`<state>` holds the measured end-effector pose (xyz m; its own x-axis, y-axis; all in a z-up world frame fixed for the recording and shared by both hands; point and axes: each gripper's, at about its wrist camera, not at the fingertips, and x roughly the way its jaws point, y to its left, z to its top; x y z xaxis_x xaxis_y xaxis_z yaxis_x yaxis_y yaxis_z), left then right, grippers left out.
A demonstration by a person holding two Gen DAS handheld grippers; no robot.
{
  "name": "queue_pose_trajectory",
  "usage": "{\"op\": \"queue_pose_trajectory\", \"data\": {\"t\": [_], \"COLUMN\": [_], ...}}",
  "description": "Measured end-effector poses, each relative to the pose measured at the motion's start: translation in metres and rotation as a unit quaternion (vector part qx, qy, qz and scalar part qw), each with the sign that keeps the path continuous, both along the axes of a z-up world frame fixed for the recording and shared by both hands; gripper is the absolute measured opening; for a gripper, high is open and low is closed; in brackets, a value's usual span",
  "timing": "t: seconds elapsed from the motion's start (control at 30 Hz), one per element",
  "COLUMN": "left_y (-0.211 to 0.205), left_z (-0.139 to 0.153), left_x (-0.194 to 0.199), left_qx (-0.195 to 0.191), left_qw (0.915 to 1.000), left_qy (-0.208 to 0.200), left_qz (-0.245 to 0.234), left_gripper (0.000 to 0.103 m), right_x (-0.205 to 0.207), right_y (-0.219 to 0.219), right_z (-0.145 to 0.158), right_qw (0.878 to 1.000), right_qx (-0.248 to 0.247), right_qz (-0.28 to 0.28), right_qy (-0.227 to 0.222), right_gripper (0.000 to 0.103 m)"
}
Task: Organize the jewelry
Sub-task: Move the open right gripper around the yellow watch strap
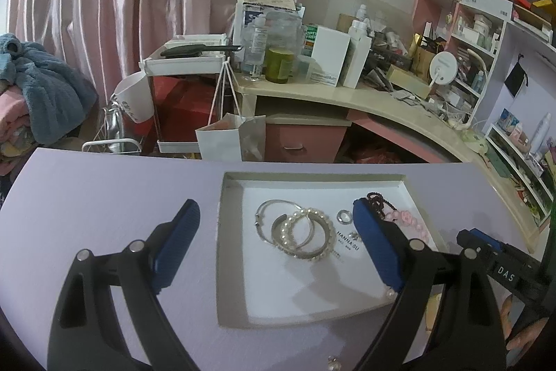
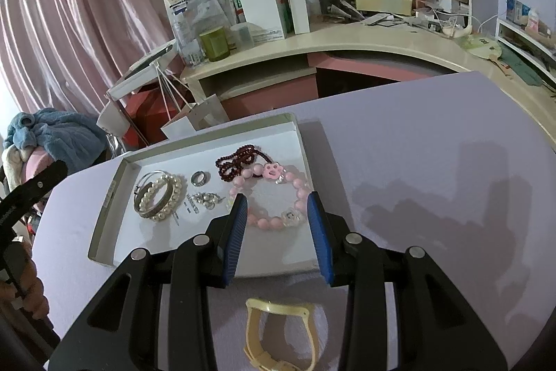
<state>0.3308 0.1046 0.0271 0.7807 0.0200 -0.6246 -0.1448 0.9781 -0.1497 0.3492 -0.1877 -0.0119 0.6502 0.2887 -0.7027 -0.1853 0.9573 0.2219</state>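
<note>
A shallow white box lid (image 1: pixel 232 249) (image 2: pixel 104 214) lies on the lilac table. It holds a pearl bracelet (image 1: pixel 305 237) (image 2: pixel 161 197) with silver bangles, a ring (image 1: pixel 344 217) (image 2: pixel 200 178), small earrings (image 2: pixel 205 199), a dark red bead string (image 2: pixel 236 160) and a pink bead bracelet (image 2: pixel 274 193). My left gripper (image 1: pixel 278 225) is open wide above the box, empty. My right gripper (image 2: pixel 278 211) is open, hovering over the pink bracelet, empty. A cream watch (image 2: pixel 281 332) lies on the table beneath the right gripper, outside the box.
The lilac table (image 1: pixel 104 190) (image 2: pixel 417 145) ends at its far edge before a cluttered curved desk (image 1: pixel 347 93) (image 2: pixel 347 37) with bottles, boxes and a round mirror. A paper bag (image 1: pixel 229 138) and a pile of clothes (image 1: pixel 41 93) lie beyond the left side.
</note>
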Motion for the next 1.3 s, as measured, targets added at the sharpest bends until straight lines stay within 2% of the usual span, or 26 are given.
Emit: {"op": "queue_pose_trajectory", "data": {"t": [0.17,0.3,0.33,0.4,0.57,0.93,1.2,1.3], "left_y": [0.012,0.022,0.023,0.024,0.021,0.012,0.012,0.012], "left_z": [0.003,0.0,-0.001,-0.004,-0.015,-0.025,-0.025,-0.025], "left_x": [-0.025,-0.047,-0.052,-0.062,-0.079,-0.092,-0.092,-0.092], "left_qx": [0.003,0.001,0.002,0.005,0.001,-0.014,-0.018,-0.018], "left_qw": [0.9998,0.9996,0.9996,0.9995,0.9996,0.9995,0.9994,0.9994], "left_qy": [-0.007,-0.006,-0.006,-0.005,0.006,0.014,0.014,0.016], "left_qz": [0.017,0.027,0.028,0.029,0.028,0.026,0.025,0.024], "left_gripper": [0.09,0.091,0.091,0.092,0.093,0.094,0.095,0.095], "right_x": [-0.014,-0.028,-0.031,-0.039,-0.052,-0.06,-0.059,-0.058], "right_y": [-0.011,-0.023,-0.025,-0.025,-0.013,-0.002,-0.002,-0.001], "right_z": [-0.004,-0.017,-0.019,-0.025,-0.035,-0.037,-0.038,-0.04], "right_qw": [1.0,1.0,0.999,0.999,0.998,0.998,0.998,0.998], "right_qx": [-0.018,-0.019,-0.017,-0.012,-0.011,-0.025,-0.028,-0.031], "right_qz": [-0.004,-0.007,-0.005,0.001,0.02,0.03,0.025,0.024], "right_qy": [0.002,0.023,0.029,0.037,0.053,0.048,0.046,0.048], "right_gripper": [0.038,0.038,0.04,0.049,0.057,0.06,0.067,0.072]}}
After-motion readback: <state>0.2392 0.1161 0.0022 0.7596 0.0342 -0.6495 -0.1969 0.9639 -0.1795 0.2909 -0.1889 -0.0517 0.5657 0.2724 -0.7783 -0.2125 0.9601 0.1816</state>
